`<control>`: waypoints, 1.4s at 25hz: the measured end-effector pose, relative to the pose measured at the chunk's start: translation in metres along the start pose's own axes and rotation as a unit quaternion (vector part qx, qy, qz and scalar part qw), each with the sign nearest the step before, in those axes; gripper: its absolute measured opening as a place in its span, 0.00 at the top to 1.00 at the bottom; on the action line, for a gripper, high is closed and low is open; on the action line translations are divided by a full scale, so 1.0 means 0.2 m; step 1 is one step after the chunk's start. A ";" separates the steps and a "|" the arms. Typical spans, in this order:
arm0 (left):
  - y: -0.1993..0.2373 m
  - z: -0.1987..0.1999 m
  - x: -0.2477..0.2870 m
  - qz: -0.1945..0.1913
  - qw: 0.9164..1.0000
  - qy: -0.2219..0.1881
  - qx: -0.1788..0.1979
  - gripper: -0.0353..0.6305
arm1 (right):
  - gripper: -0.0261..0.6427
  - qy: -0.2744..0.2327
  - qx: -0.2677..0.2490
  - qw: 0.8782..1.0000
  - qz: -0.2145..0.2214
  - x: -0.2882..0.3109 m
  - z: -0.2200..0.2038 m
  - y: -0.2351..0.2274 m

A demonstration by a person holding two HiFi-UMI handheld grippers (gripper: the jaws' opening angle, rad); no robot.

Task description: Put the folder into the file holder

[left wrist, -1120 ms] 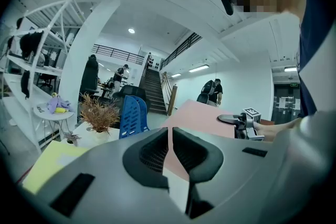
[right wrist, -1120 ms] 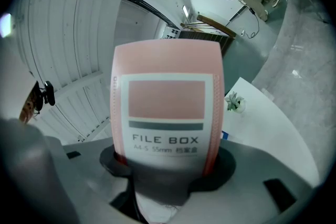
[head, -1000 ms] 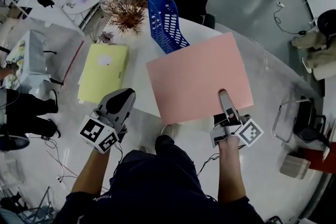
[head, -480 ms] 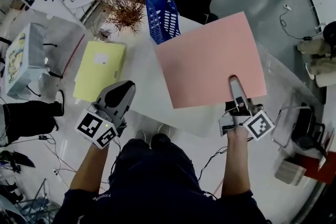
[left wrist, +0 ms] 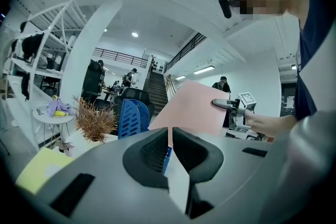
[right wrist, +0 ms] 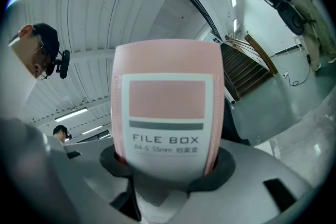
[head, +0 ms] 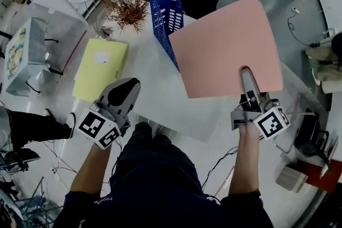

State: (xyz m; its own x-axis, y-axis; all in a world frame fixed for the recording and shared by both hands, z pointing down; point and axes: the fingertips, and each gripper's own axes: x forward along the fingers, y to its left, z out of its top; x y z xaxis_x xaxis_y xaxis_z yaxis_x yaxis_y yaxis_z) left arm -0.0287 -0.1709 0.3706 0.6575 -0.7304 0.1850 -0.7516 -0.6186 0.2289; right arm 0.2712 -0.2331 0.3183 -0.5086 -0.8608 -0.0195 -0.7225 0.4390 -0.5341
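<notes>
- Right gripper (head: 247,76) clamps the pink folder (head: 224,45) across its thick spine, hence the wide jaws.
- Folder's airborne, just beside the blue file holder (head: 166,18), probably to line up with the slot.
- Left gripper (head: 126,94): jaws nearly together, empty.

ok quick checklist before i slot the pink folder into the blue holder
Grip: ok, right claw clamps the pink folder at its labelled spine.
Folder lined up with the blue file holder: not ok, broad face up, off to the holder's side.
Holder slot free: cannot tell, the folder hides part.
Left claw out of the way: ok, empty, short of the holder.
Dried plant clear: ok, on the holder's other side.
</notes>
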 end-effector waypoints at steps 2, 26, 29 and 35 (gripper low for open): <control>0.01 0.00 0.02 0.000 1.000 -0.001 -0.002 0.87 | 0.57 0.002 -0.010 1.000 -0.004 0.02 0.01 0.00; 0.26 0.04 0.11 -0.015 1.000 0.001 -0.015 0.87 | 0.57 0.034 -0.166 0.985 0.014 0.35 0.06 0.23; 0.30 0.03 0.12 -0.016 1.000 0.004 -0.018 0.87 | 0.57 0.038 -0.176 0.983 0.015 0.40 0.05 0.24; 0.37 0.01 0.14 -0.020 1.000 0.007 -0.022 0.87 | 0.57 0.045 -0.198 0.979 0.019 0.49 0.01 0.27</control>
State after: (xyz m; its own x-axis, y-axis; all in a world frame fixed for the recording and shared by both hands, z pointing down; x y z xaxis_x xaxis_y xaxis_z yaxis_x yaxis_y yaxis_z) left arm -0.0657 -0.2384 0.3902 0.6885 -0.7003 0.1885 -0.7213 -0.6344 0.2781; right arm 0.1832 -0.2952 0.2853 -0.5655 -0.8231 0.0518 -0.8178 0.5514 -0.1650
